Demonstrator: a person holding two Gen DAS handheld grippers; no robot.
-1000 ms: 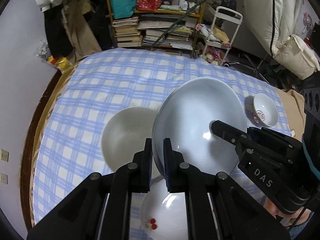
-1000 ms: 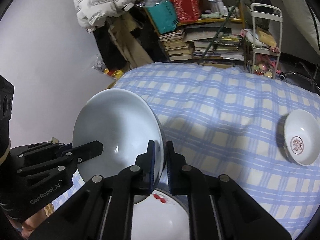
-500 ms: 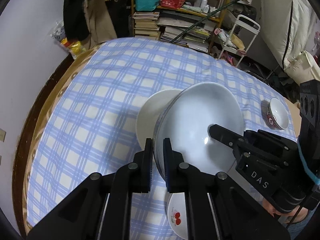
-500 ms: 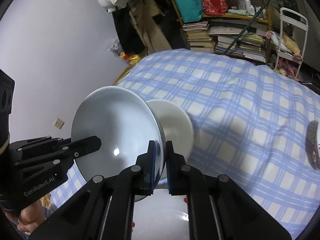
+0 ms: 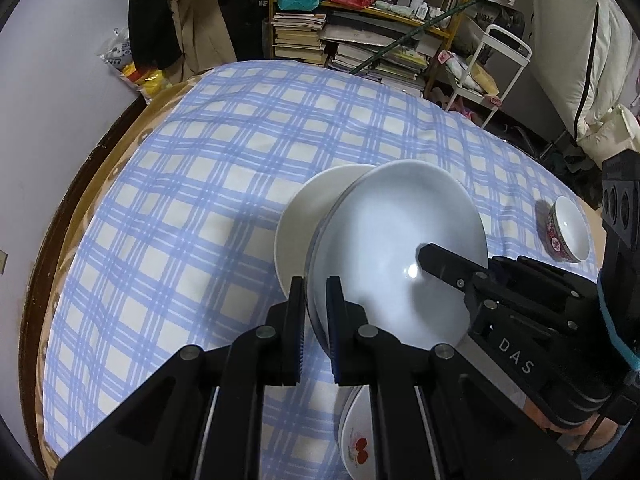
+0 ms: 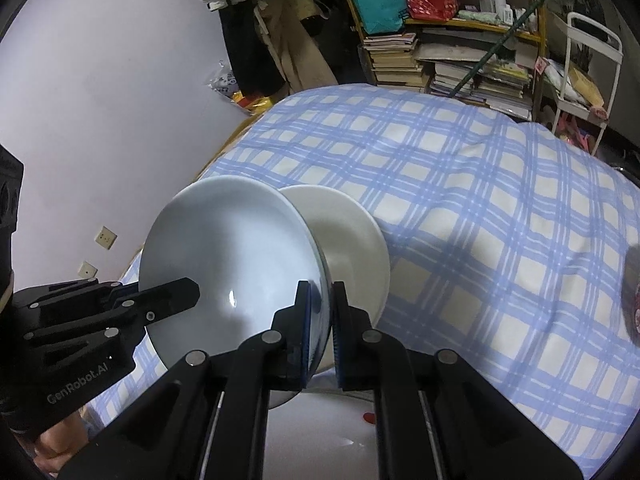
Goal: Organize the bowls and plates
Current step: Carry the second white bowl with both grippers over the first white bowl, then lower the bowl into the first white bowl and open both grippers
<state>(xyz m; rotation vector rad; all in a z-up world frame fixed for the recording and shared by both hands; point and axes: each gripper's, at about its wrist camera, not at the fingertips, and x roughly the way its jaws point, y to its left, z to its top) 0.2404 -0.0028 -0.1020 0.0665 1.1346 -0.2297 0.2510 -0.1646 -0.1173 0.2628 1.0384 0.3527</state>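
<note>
Left gripper (image 5: 316,300), black plastic with ribbed blue-edged pads, jaws pinching the near rim of the plate (image 5: 400,256), lower centre of the left view. Right gripper (image 6: 320,308), same build, jaws pinching the opposite rim of that plate (image 6: 232,264), lower centre of the right view. Both pairs nearly pressed together, only the thin rim between them. Each gripper shows in the other's view: the right one at lower right of the left view with "DAS" lettering, the left one at lower left of the right view with "GenRobot.AI" lettering.

Plate is round, shallow-dished, glossy pale blue-white ceramic with a light glint near its middle; held tilted off the surface, over part of the cream plate (image 5: 308,224). Cream plate (image 6: 352,248) is round, smooth, matte-looking, lying on the cloth (image 5: 200,200) just behind; whether the two touch is unclear.

Cloth is soft, wrinkled, blue-and-white plaid, covering a round worktop (image 5: 80,200) with a dark brown wood edge at left.

Cherry bowl (image 5: 356,440), white glazed with red cherries, at the bottom edge below the plate. Small bowl (image 5: 568,232), white inside, red patterned outside, at right of the left view, well apart.

Shelf (image 6: 460,40) with stacked books at the top.
</note>
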